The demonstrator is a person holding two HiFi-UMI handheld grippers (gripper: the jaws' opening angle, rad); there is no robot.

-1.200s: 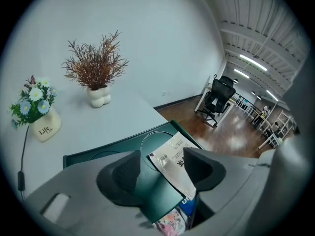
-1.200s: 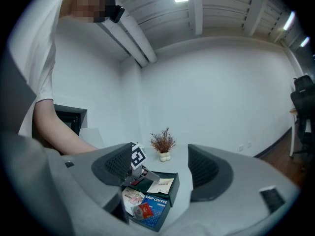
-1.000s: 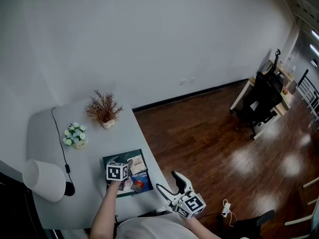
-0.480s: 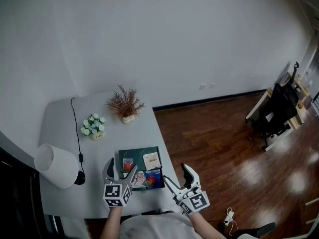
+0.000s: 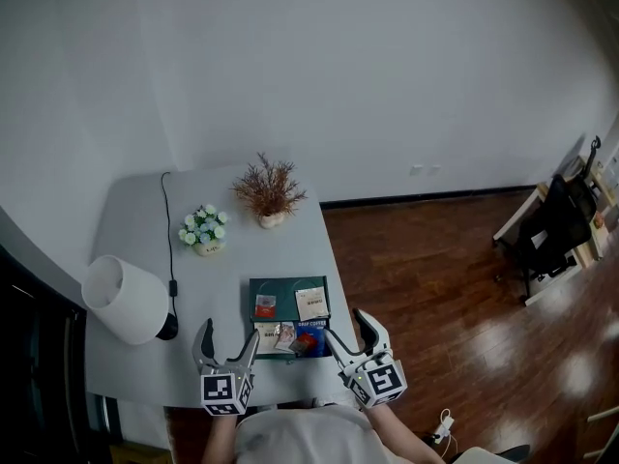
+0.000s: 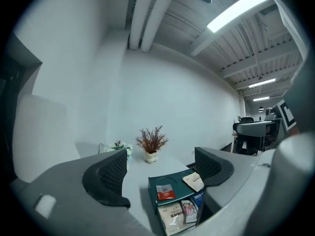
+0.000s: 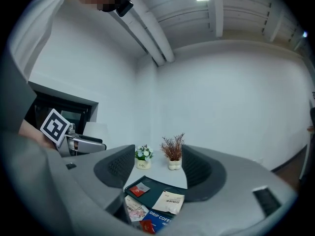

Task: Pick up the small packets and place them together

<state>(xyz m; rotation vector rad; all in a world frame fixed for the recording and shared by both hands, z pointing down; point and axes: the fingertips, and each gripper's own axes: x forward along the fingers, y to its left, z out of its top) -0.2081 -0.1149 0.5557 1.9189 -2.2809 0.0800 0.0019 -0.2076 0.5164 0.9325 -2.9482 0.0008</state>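
**Left gripper drawn back from the tray, both tools empty**

Since a second ago the left gripper (image 5: 227,341) has come off the packets, where it was reaching down onto the tray (image 5: 288,293). It now sits at the near edge of the table (image 5: 145,211), at about 7 o'clock from the tray. The right gripper (image 5: 350,333) has shifted only a little and sits at about 5 o'clock. Both tools have their jaws spread wide with nothing between the pads. Each has just eased slightly inward, and each gripper view shows only the tray beyond the gap.

All the small packets lie on the tray. A red packet (image 5: 264,304) is at 11 o'clock and a white packet (image 5: 311,303) at 1 o'clock, apart from each other. A pale packet (image 5: 269,336), a blue packet (image 5: 310,333) and one or two smaller ones crowd the 6 o'clock edge, touching or overlapping.

This looks like the pause after a drop-off, with the gathering mostly done. If the two far packets are to join the near cluster, the next move calls for a low, flat approach. One pad has to get under a thin edge without dragging its neighbours.
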